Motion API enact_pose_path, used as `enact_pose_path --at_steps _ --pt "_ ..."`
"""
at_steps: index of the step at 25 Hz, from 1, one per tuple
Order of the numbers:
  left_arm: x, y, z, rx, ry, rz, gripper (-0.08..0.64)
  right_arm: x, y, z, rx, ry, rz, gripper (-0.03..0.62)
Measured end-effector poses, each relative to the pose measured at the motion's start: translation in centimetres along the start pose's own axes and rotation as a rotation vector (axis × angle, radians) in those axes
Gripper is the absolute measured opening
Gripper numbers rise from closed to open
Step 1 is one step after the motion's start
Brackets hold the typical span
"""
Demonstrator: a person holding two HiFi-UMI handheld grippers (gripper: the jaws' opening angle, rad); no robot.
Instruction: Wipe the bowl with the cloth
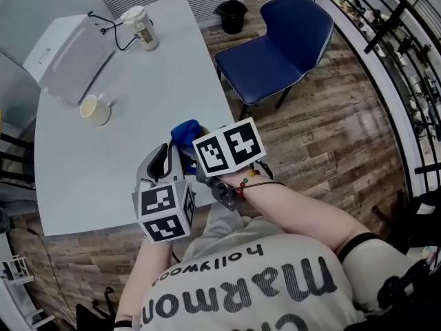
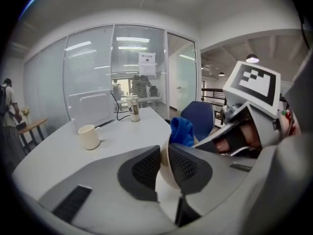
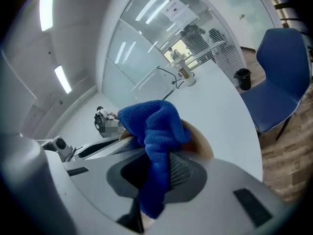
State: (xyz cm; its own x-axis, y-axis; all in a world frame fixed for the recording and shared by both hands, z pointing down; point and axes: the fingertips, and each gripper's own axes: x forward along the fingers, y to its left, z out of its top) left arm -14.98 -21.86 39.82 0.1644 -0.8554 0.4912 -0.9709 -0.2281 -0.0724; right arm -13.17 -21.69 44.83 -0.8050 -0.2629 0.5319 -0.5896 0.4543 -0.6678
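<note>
The left gripper [image 2: 164, 156] has its jaws nearly together on the wall of a cream bowl [image 2: 167, 179], one ribbed pad inside the rim and the other outside, so the bowl is pinched between them. The bowl is held up off the white table [image 1: 103, 164], over its near edge towards the near right corner; in the head view the two grippers hide almost all of it.

The right gripper [image 3: 159, 165] is clamped on a blue cloth [image 3: 151, 121]. A strip of the cloth runs down between the pads and its bunched end bulges out past the jaw tips, over the bowl's open side. Whether the cloth presses on the bowl's inner face cannot be told.

A cream mug [image 1: 94, 109] stands near the table's left edge. A lidded cup [image 1: 140, 27] stands by the far edge, with a white box [image 1: 67, 57] at the far left corner. A blue chair [image 1: 279, 47] stands off the table's right edge, and a black bin [image 1: 231, 16] is on the floor beyond it.
</note>
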Motion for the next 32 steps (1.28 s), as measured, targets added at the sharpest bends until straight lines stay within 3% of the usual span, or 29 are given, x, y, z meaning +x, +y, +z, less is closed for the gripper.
enact_pose_path --at_steps 3,9,19,32 --pt "-0.4 0.4 0.0 0.048 0.004 0.018 0.061 0.5 0.4 0.0 -0.045 0.014 -0.028 0.071" --pt "-1.4 0.8 0.8 0.112 -0.021 0.083 0.061 0.4 0.0 0.8 -0.109 -0.057 -0.153 0.071" --pt "-3.6 0.1 1.1 0.182 -0.051 0.156 0.060 -0.9 0.6 0.2 -0.173 -0.107 -0.208 0.071" --pt "-7.1 -0.3 -0.9 0.119 -0.046 0.228 0.058 -2.5 1.9 -2.9 -0.213 -0.106 -0.189 0.067"
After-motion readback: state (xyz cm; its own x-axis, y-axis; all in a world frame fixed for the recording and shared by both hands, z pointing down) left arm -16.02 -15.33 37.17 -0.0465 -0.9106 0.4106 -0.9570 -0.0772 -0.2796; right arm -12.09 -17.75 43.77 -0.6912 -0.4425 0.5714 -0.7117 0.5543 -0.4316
